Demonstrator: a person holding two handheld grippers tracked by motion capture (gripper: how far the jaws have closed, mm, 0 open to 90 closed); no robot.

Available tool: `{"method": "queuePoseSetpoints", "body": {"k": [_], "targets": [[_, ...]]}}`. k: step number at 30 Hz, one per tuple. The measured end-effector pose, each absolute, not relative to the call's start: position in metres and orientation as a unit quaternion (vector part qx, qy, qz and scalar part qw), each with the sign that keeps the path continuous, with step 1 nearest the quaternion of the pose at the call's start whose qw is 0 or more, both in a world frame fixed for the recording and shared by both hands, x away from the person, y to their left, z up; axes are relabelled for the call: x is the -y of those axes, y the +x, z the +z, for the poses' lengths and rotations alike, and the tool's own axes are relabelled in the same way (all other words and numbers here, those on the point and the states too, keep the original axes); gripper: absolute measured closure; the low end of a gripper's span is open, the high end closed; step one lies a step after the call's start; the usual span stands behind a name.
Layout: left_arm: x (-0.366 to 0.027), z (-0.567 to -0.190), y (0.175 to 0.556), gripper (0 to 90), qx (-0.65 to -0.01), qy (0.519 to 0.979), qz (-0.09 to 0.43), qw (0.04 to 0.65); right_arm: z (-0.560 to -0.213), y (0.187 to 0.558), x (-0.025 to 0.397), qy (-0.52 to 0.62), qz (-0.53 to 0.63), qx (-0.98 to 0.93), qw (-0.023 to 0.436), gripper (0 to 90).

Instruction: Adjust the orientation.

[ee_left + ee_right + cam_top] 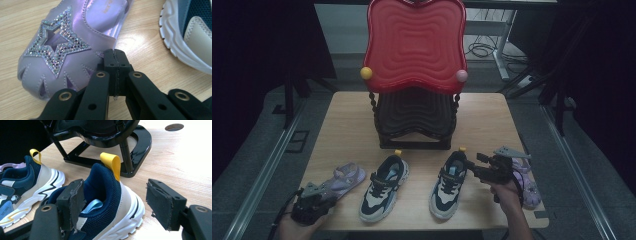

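The right tongs point(115, 205) are spread wide around the heel of the right sneaker point(107, 202) on the counter point(175, 165). The left tongs point(115, 56), pressed together, are held over the purple sandal point(62, 50).

The room is dim. A light wooden tabletop point(347, 115) stands in the middle on a grey floor point(257, 145). Dark black curtains point(257, 45) hang on the left and the right. A metal rail point(262, 175) runs along the floor on the left side. Far behind, a white table leg point(502, 50) stands on the floor, with black cables point(482, 50) lying in loops just beside it.
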State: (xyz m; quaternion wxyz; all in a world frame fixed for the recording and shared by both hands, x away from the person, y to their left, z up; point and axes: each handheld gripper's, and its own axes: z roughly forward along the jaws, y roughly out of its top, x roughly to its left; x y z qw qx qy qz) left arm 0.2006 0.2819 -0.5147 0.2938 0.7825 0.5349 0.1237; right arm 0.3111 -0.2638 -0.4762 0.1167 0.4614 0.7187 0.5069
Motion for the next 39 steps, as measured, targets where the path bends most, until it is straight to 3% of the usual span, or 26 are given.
{"method": "queuePoseSetpoints", "body": {"k": [22,39], "targets": [[-0.297,-0.511,0.206,89.9,-0.541,0.784,0.11,0.283,-0.477,0.311,0.265,0.465,0.506,-0.717,0.116,30.6],[-0.325,-0.52,0.205,88.6,-0.583,0.757,0.13,0.263,-0.48,0.312,0.264,0.468,0.502,-0.719,0.115,30.6]]}}
